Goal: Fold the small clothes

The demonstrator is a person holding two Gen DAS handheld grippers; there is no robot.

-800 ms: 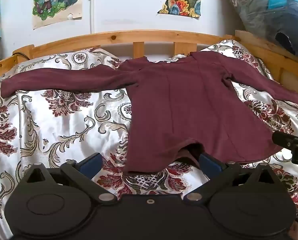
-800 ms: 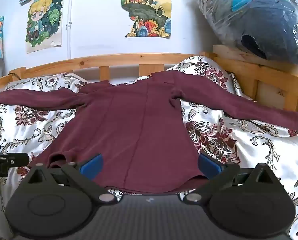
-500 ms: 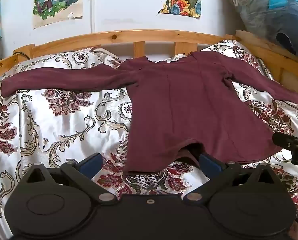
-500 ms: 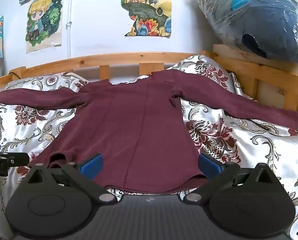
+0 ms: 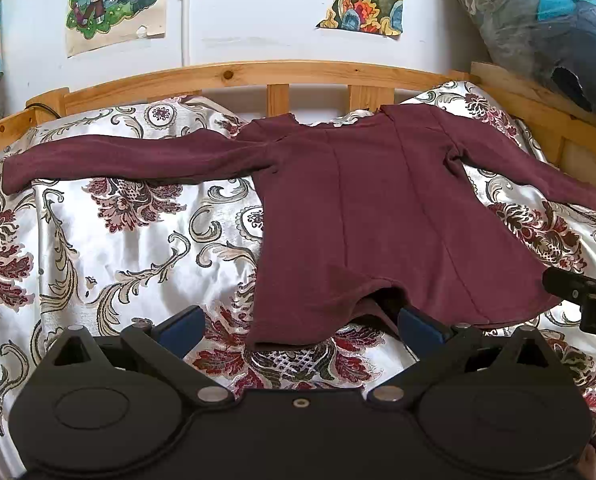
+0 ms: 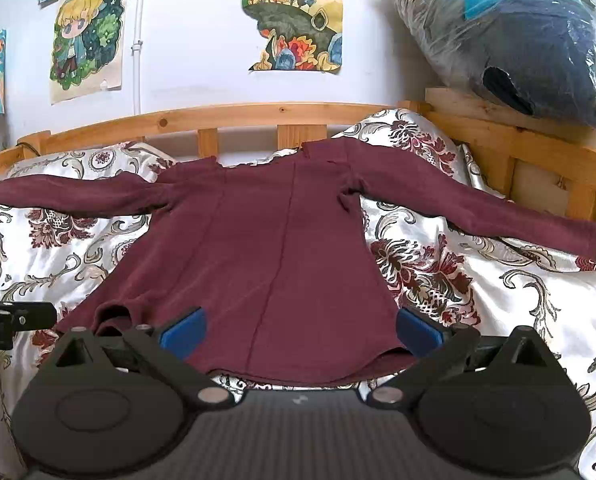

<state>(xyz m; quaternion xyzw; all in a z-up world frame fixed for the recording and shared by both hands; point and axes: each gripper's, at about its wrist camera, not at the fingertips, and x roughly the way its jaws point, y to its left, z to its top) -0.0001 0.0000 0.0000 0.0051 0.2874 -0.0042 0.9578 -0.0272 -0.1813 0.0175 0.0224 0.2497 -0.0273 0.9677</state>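
Note:
A maroon long-sleeved top lies flat on the patterned bedspread, both sleeves spread out sideways, hem towards me. It also shows in the right wrist view. My left gripper is open at the hem's left corner, where the cloth bulges up. My right gripper is open over the hem's right part. Neither holds the cloth. Each gripper shows at the edge of the other's view: the right one, the left one.
A wooden bed rail runs along the far side and the right side. A plastic-wrapped dark bundle sits on the right rail. Posters hang on the white wall behind.

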